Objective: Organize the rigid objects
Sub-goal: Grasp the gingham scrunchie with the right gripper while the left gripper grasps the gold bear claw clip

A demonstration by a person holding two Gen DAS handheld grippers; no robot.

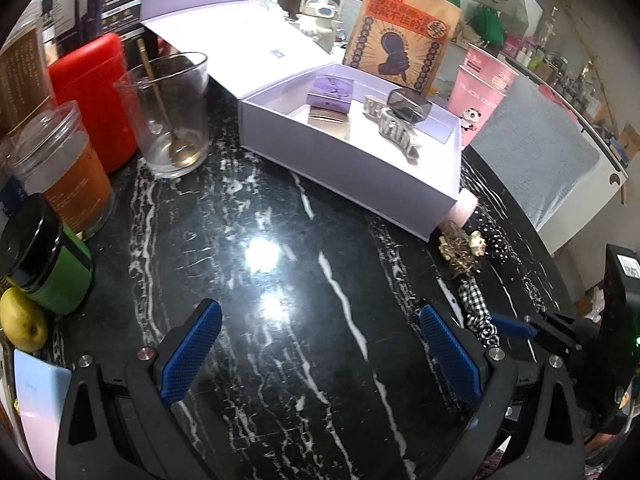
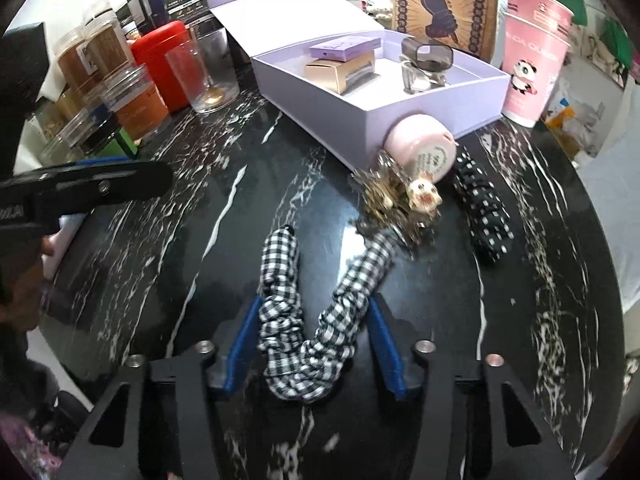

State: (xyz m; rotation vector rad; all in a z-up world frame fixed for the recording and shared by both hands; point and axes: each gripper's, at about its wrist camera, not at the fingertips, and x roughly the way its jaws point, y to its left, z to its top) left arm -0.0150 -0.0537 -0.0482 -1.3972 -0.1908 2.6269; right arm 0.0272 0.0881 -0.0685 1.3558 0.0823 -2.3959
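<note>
In the right wrist view my right gripper [image 2: 316, 308] is shut on a black-and-white checked scrunchie [image 2: 304, 320], which lies on the black marble counter [image 2: 200, 240]; both blue pads touch its sides. Beyond it lie a gold hair clip with a small animal figure [image 2: 400, 200], a black dotted scrunchie [image 2: 484, 208] and a pink jar [image 2: 424, 152] on its side against an open lavender box [image 2: 320, 112]. Small boxes and hair claws sit in the box. My left gripper [image 1: 320, 312] is open over bare marble, and the lavender box [image 1: 348, 168] is ahead of it.
At the left stand a glass with a spoon [image 1: 172, 116], a red canister [image 1: 96, 92], several jars and a lemon [image 1: 22, 324]. Pink paper cups [image 2: 532, 52] and a brown paper bag [image 1: 400, 32] stand behind the box. The counter's edge curves round on the right.
</note>
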